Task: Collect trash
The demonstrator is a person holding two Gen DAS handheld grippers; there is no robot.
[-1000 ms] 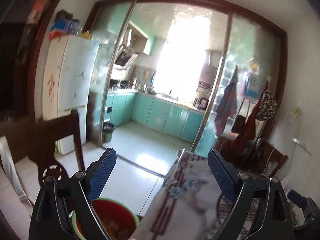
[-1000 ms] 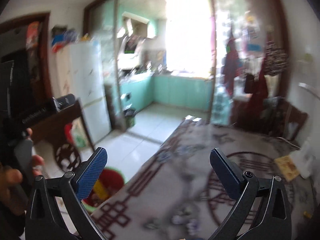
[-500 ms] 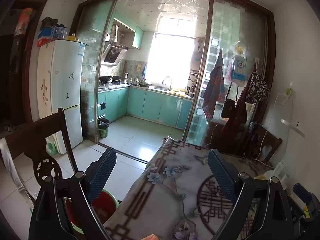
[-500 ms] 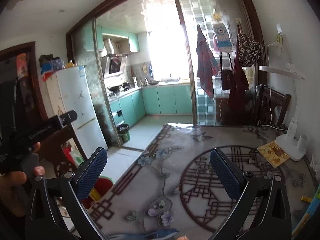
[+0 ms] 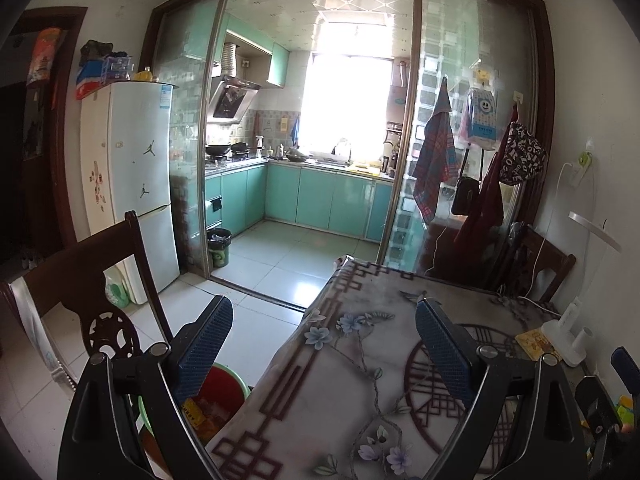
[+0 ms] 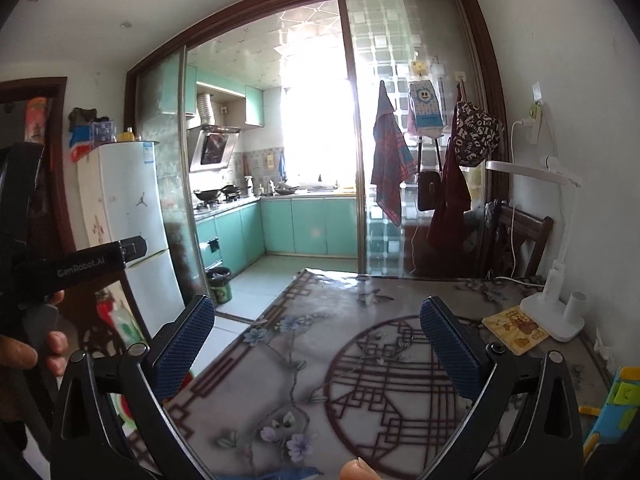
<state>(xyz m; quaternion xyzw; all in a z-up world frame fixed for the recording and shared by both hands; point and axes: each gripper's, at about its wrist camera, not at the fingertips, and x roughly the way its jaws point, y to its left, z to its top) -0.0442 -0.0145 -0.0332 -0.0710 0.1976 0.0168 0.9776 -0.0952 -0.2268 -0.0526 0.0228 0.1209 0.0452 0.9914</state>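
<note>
My left gripper (image 5: 320, 344) is open and empty, held above the near left corner of the dining table (image 5: 360, 380). Below it on the floor stands a red bucket with a green rim (image 5: 218, 396) holding yellow and orange wrappers. My right gripper (image 6: 316, 344) is open and empty above the table (image 6: 360, 380). The bucket shows only as a sliver (image 6: 120, 408) in the right wrist view, behind the left finger. The other gripper's black body (image 6: 80, 264) shows at the left there.
A dark wooden chair (image 5: 100, 280) stands left of the table. A white desk lamp (image 6: 556, 312) and a yellow booklet (image 6: 516, 328) sit at the table's far right. A fridge (image 5: 128, 184) and a small black bin (image 5: 219, 246) stand by the kitchen doorway.
Both grippers have tilted upward and steadied, so more of the table top and kitchen shows. The bucket has dropped lower in the left view. Both grippers stay open.
</note>
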